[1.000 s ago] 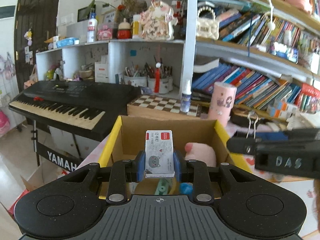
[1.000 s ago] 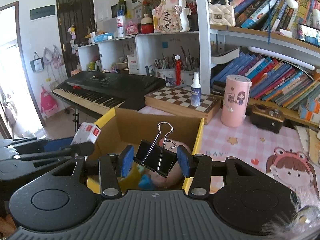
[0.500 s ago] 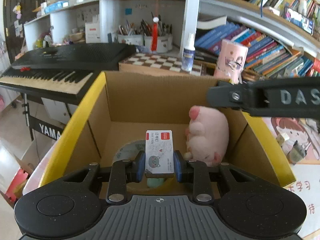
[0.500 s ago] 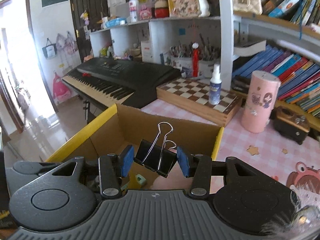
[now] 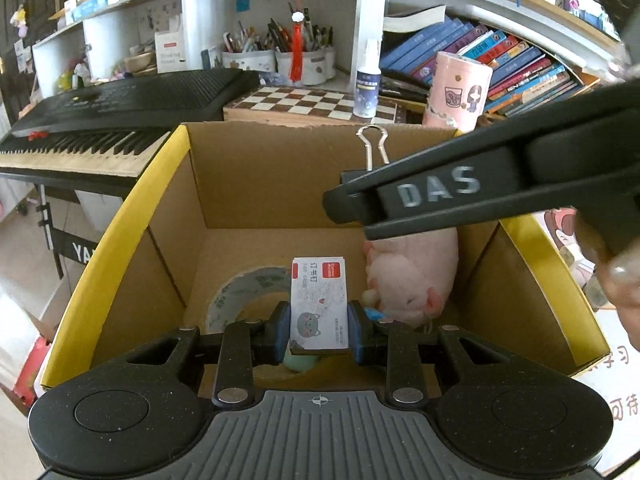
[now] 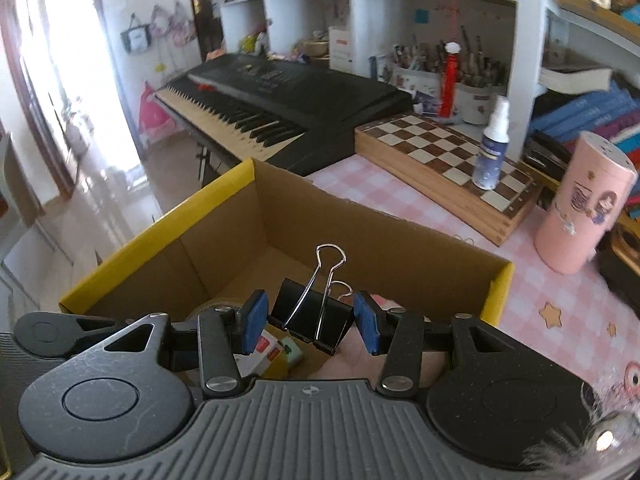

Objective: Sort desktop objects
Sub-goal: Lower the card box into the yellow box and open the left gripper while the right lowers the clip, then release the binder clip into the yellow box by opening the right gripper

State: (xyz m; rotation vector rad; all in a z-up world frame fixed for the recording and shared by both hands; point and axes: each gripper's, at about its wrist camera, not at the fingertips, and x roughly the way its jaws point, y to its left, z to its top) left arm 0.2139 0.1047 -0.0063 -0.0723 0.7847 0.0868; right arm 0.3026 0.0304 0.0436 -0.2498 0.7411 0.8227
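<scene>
While both grippers are hanging over the box (image 5: pixel 120 240), the left gripper (image 5: pixel 319 330) is clenching a staple pack (image 5: pixel 319 304) between its blue fingers (image 5: pixel 282 330); the pack is standing upright, its red label at the top, low inside the box. The right gripper (image 6: pixel 310 322) is grasping a black clip (image 6: pixel 312 318) by its sides, the clip's wire handles rising above the fingers (image 6: pixel 254 320). Both grippers are tilting downward into the box. In the left wrist view the right gripper's arm is reaching in from the right, across the box's upper right, with part of a hand (image 5: pixel 616 276) showing at that edge.

Inside the box, a tape roll (image 5: pixel 236 296) is lying on the floor just left of the pack, a pink plush (image 5: pixel 412 276) is leaning in the right corner, and a small green thing and a blue one are peeking out under the fingers. Beyond the box, a chessboard (image 6: pixel 448 160) is sitting on the desk (image 6: pixel 552 308) with a spray bottle (image 6: pixel 492 148) on it, and a pink canister (image 6: pixel 580 208) is standing to the box's right. A keyboard (image 6: pixel 272 96) is lying beyond the box's left side.
</scene>
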